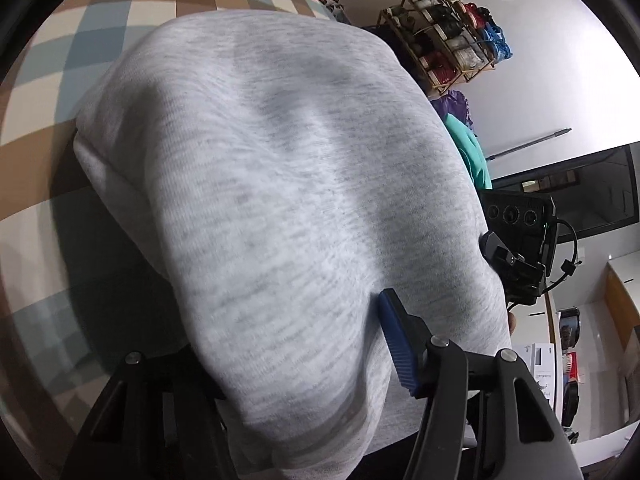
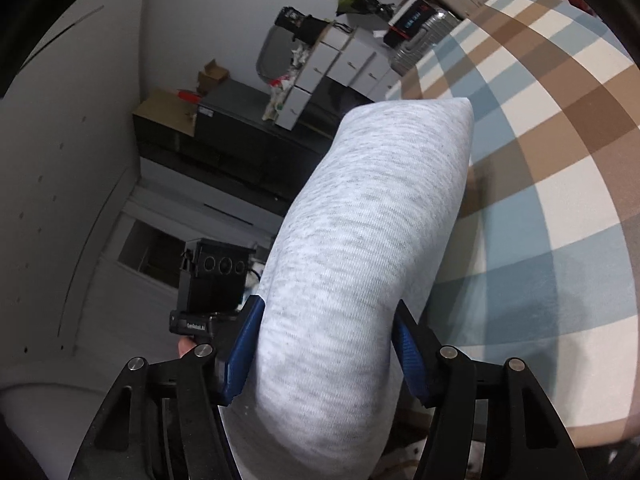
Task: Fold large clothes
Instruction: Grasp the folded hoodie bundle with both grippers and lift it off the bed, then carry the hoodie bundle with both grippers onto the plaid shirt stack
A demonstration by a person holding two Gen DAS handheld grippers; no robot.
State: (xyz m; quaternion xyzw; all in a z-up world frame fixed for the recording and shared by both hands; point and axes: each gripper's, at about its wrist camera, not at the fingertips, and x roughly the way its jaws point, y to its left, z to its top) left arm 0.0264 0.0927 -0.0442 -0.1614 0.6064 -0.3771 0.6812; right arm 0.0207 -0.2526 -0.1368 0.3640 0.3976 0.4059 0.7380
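A light grey heathered garment (image 1: 280, 200) hangs in a thick fold above the checked surface (image 1: 60, 80). My left gripper (image 1: 304, 344) is shut on it; only the right blue finger pad (image 1: 396, 344) shows, the other is buried under cloth. In the right wrist view the same garment (image 2: 352, 264) bulges between the two blue pads (image 2: 244, 352) of my right gripper (image 2: 324, 352), which is shut on it. The garment's far end reaches toward the checked surface (image 2: 540, 160). The other gripper's body shows in each view, in the left wrist view (image 1: 516, 248) and in the right wrist view (image 2: 212, 280).
The surface has a brown, blue and cream check. A wooden rack of rolled items (image 1: 448, 28) and teal and purple clothes (image 1: 472, 148) stand by the wall. A dark cabinet (image 2: 240, 148) with white drawers (image 2: 340, 68), boxes and a suitcase (image 2: 424, 40) lies beyond the surface's edge.
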